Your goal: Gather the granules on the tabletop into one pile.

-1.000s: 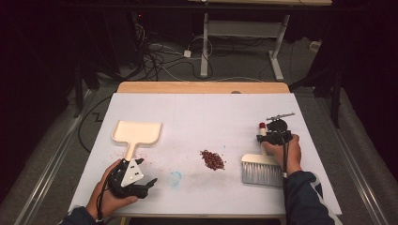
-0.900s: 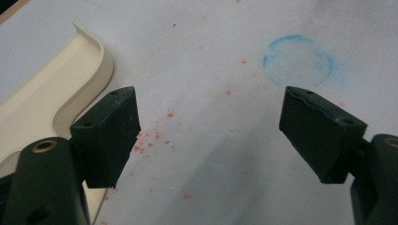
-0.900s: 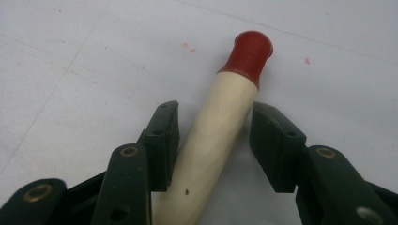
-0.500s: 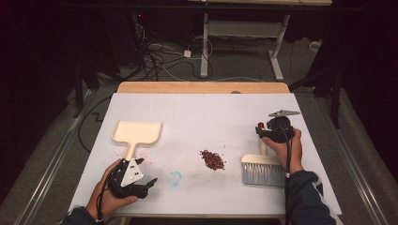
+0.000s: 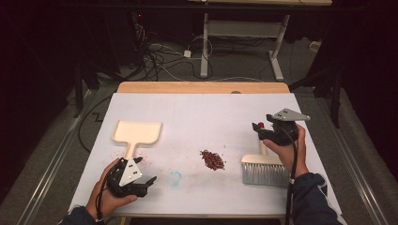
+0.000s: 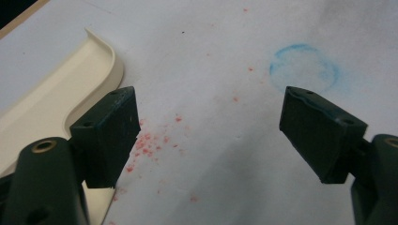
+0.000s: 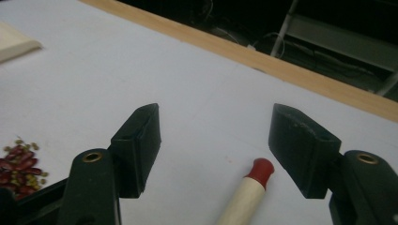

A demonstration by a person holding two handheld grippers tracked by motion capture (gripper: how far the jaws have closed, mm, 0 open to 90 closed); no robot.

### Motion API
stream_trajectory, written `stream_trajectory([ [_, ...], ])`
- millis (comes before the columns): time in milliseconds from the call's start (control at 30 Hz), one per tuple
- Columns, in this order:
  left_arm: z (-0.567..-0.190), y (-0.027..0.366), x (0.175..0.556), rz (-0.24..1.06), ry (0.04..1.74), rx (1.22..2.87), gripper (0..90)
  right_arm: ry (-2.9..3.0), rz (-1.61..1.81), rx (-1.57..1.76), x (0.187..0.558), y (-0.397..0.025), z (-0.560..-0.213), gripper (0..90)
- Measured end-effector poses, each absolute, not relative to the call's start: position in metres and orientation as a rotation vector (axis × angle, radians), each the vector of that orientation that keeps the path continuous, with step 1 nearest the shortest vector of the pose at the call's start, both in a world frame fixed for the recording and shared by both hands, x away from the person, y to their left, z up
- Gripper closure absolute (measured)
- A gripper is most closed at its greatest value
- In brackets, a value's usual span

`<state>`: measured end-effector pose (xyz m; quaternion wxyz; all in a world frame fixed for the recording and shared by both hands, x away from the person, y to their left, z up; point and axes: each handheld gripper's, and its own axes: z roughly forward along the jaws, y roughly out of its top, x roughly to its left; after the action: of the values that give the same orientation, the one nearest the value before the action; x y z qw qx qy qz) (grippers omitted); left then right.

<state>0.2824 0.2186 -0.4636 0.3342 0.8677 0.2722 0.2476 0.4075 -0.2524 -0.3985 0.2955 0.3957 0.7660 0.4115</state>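
Two tools wait on the table (image 5: 202,108) in the high view: the dustpan (image 5: 137,133) at left, the brush (image 5: 265,169) at right, and the pile (image 5: 212,159) of beans between them. My left gripper (image 5: 149,181) sits near the front edge, just below the dustpan's handle; my right gripper (image 5: 257,127) hangs over the brush handle. I judge I'm in the reach-for-the-brush step.

Left gripper view: jaws wide apart, holding nothing, dustpan (image 6: 51,101) beside the left jaw, red specks between them.

Right gripper view: jaws spread wide and empty, the red-tipped brush handle (image 7: 246,190) low between them, nearer the right jaw. Next I'd lower, centre the handle and close.

Against a second ago, the right gripper has lifted and swung further back along the handle; the left hasn't budged.
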Motion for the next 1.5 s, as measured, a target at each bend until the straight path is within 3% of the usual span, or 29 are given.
stream_trajectory([
  [833,-0.460,0.215,0.291,0.648,0.691,2.235,18.7,1.949,1.147,0.853,0.345,-0.246,-0.380,20.8],
  [1500,-0.461,0.211,0.295,0.635,0.679,2.249,18.7,1.993,1.042,0.784,0.298,-0.272,-0.422,21.0],
])
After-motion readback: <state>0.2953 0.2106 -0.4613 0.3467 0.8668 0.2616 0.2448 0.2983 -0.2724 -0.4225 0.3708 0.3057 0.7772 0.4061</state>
